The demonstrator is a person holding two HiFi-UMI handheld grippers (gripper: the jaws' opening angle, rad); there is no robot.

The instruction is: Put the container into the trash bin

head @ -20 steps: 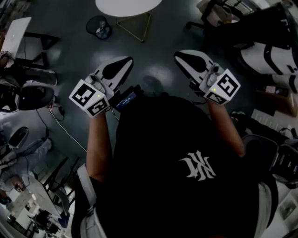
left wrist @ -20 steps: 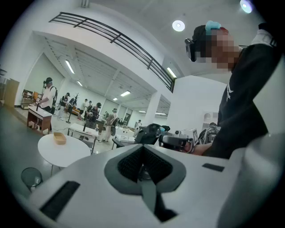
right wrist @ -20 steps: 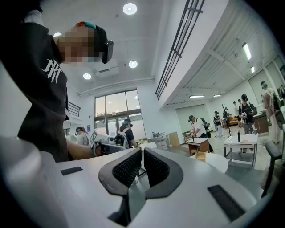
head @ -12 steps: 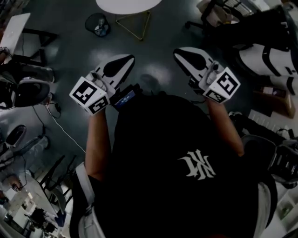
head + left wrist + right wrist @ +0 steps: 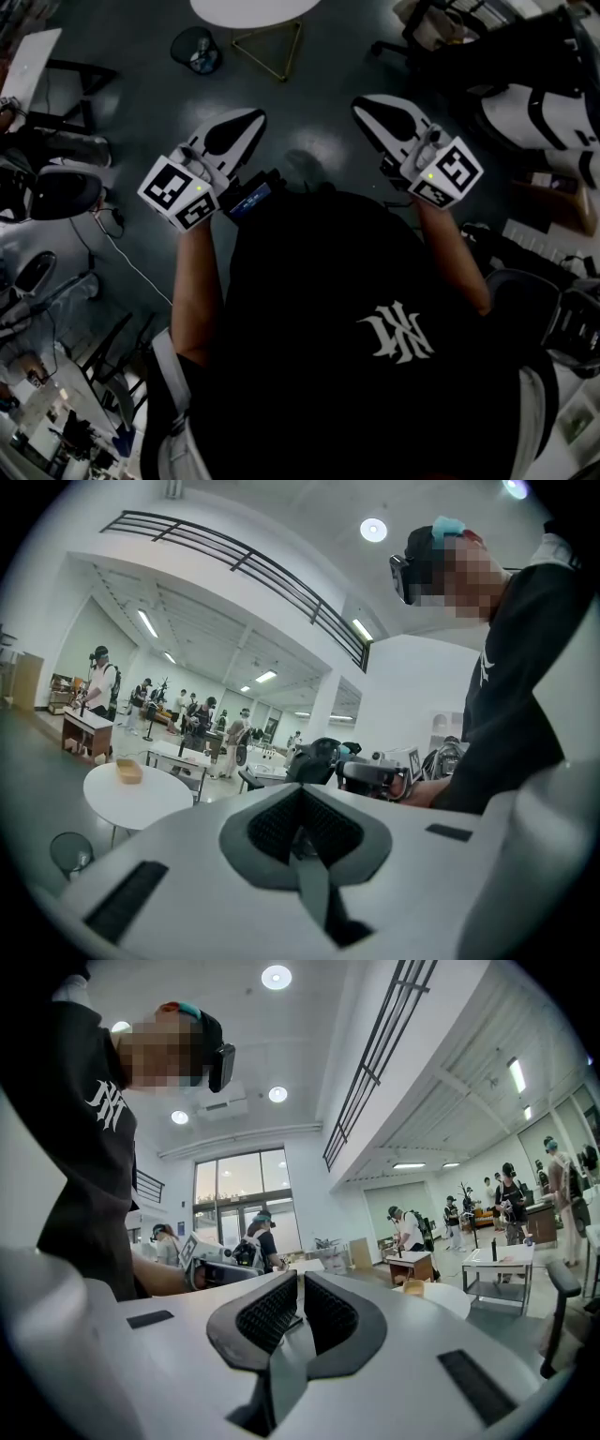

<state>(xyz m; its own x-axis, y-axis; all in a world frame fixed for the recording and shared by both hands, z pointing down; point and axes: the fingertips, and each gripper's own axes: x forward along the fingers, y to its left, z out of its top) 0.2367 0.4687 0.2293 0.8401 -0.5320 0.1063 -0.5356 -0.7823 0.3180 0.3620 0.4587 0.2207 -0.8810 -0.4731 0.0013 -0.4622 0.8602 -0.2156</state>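
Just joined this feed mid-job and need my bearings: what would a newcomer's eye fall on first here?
The white left hand-held gripper and right hand-held gripper fill the middle of the head view, both shut and empty. Ahead of them stands a round white table with a dark round trash bin beside it; the left gripper view shows a small tan container on that table.

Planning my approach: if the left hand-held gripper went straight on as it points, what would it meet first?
Nothing close, as far as I can tell: the left hand-held gripper aims between the round table on its left and the right hand-held gripper. Depth beyond is unclear.
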